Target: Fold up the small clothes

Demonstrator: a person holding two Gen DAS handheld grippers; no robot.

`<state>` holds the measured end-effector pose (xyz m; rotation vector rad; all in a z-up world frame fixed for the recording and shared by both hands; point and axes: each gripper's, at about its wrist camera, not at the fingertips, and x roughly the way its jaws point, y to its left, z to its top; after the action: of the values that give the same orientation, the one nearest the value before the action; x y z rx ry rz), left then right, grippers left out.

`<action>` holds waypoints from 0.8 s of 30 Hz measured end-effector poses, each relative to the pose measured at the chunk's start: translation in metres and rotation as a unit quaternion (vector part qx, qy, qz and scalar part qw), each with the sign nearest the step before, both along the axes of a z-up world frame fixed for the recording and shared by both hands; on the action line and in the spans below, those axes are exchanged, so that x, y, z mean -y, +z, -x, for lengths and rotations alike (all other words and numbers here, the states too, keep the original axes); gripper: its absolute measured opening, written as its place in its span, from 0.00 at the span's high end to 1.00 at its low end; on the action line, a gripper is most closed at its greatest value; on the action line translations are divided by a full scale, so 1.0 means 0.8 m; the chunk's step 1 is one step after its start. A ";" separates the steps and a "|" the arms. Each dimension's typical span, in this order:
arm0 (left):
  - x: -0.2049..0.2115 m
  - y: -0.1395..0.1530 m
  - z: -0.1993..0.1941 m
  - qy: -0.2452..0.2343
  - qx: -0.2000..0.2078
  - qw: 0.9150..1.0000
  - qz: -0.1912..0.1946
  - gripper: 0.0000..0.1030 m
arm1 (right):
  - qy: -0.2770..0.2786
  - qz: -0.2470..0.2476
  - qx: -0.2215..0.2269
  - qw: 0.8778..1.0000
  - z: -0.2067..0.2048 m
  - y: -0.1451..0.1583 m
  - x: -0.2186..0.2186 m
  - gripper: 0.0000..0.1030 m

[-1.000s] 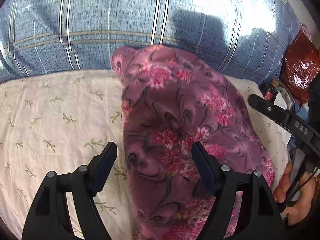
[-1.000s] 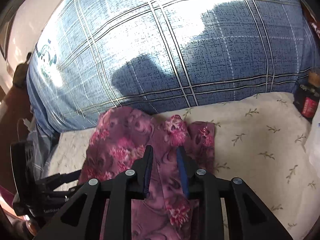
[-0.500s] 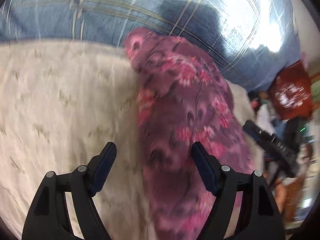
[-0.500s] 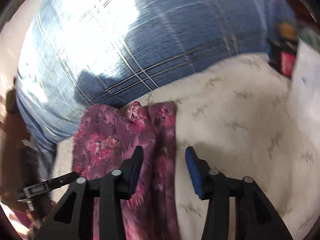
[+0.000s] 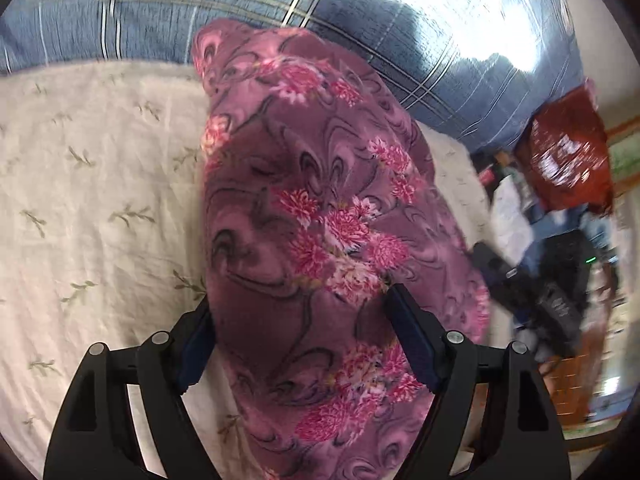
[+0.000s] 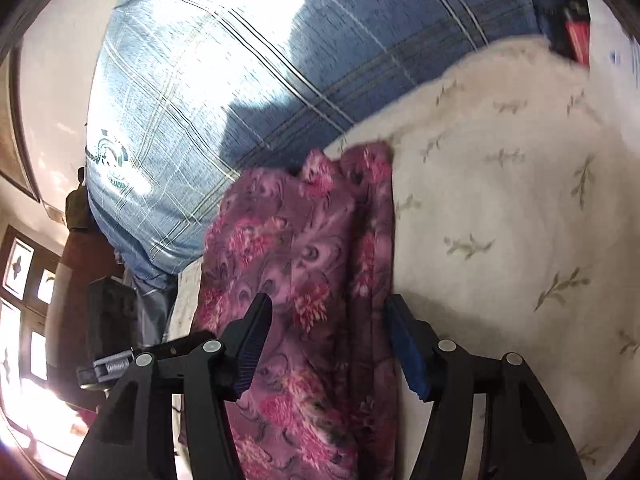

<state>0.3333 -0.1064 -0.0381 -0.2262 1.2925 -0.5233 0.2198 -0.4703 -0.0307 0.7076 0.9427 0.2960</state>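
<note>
Left claw (image 5: 298, 344) stands with its jaws wide apart, straddling the near end of the purple floral garment (image 5: 320, 240); the cloth bulges up between the blue pads, hiding the tip of the left one, and whether it touches them I cannot tell. Right claw (image 6: 328, 344) also has its jaws spread, one black finger over the garment (image 6: 304, 280) and the other at its right edge above the sheet, gripping nothing.

That garment lies as a long folded strip on the bed, on a cream bedsheet (image 5: 80, 220) printed with small green sprigs. Its far end reaches a large blue plaid pillow (image 5: 360, 12), which lies along the head of the bed and catches bright sunlight.

Beyond the bed's edge, in the left wrist view, a red plastic bag (image 5: 568, 160) sits among blurred clutter, with the other claw's black body lower down. In the right wrist view, a dark wooden window frame (image 6: 24, 280) shows at far left.
</note>
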 end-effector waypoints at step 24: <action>0.015 0.023 0.087 -0.028 0.107 0.987 -0.115 0.22 | 0.002 0.166 0.051 0.985 0.069 0.039 -0.052 0.68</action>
<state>0.2633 -0.1186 -0.0196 0.0584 1.1400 -0.4282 0.1642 -0.4291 0.0003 0.3809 0.8687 0.1718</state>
